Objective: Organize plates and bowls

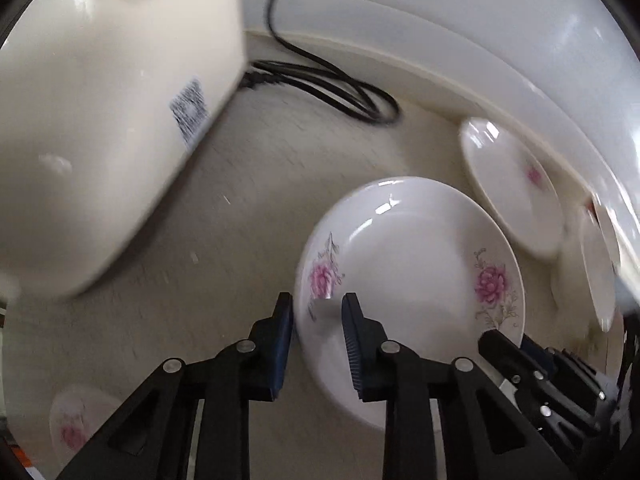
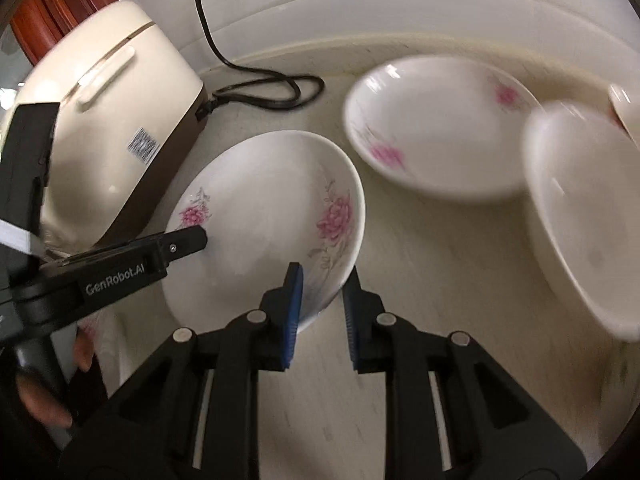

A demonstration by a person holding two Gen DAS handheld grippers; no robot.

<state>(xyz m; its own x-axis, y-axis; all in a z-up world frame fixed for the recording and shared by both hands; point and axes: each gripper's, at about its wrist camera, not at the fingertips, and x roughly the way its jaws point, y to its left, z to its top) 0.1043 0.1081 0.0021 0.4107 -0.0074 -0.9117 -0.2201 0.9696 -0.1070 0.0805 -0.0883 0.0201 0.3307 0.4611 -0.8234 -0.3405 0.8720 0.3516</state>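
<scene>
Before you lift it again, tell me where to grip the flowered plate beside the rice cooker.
Grip the flowered plate by its thin raised rim, one finger inside and one outside. It is shallow and wide, too broad to span. The left gripper and the right gripper already straddle opposite edges.

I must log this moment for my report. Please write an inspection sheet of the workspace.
Surface: pale countertop.
Job's things: floral plate gripped at both rims; second floral plate behind; white bowl to the right.
Clutter: cream rice cooker.
Grippers: left tongs and right tongs each straddle the plate's rim.
Cables: black power cord, looped behind cooker.
Surroundings: white wall.
</scene>
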